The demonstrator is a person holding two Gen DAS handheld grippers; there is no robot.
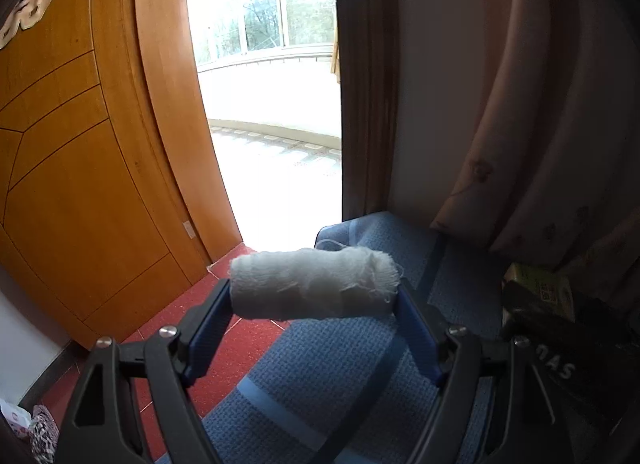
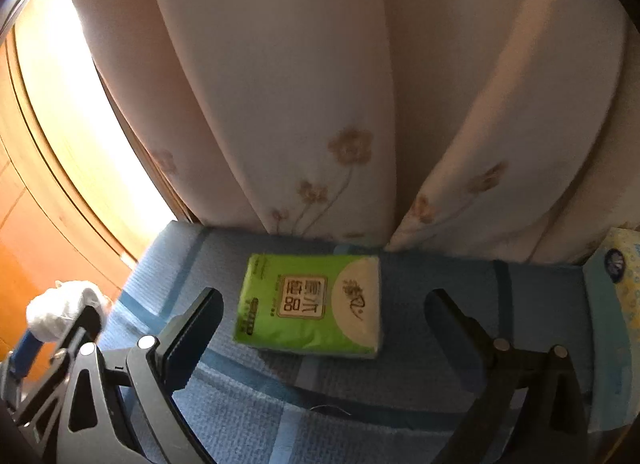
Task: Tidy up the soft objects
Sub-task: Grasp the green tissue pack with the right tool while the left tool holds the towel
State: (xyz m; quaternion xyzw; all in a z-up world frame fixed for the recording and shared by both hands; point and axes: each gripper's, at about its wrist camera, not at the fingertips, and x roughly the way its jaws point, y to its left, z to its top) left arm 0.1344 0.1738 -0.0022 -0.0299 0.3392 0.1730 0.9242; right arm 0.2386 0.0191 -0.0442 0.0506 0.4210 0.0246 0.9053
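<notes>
We are clamping the left gripper on a white gauze roll, its blue fingers pressing the two ends so the roll is hanging crosswise in the air, above the near-left edge of the blue mat and the red floor. We are holding the right gripper with its jaws wide apart, hovering over the mat with a green tissue pack lying flat between the two fingers, touched by neither.

As we are judging it, the organizing is only partly under way: the roll is lifted but not yet set down anywhere, the green pack is sitting on the mat and may be awaiting a grasp, and we are seeing no finished arrangement (no bin or tray is showing in either view).

Counting what is showing: one gauze roll, one green tissue pack, and one blue-and-yellow tissue pack at the far-right edge of the mat, just in front of the flowered curtain. A small patterned bundle is lying on the floor at the near left; we cannot tell what it is.
</notes>
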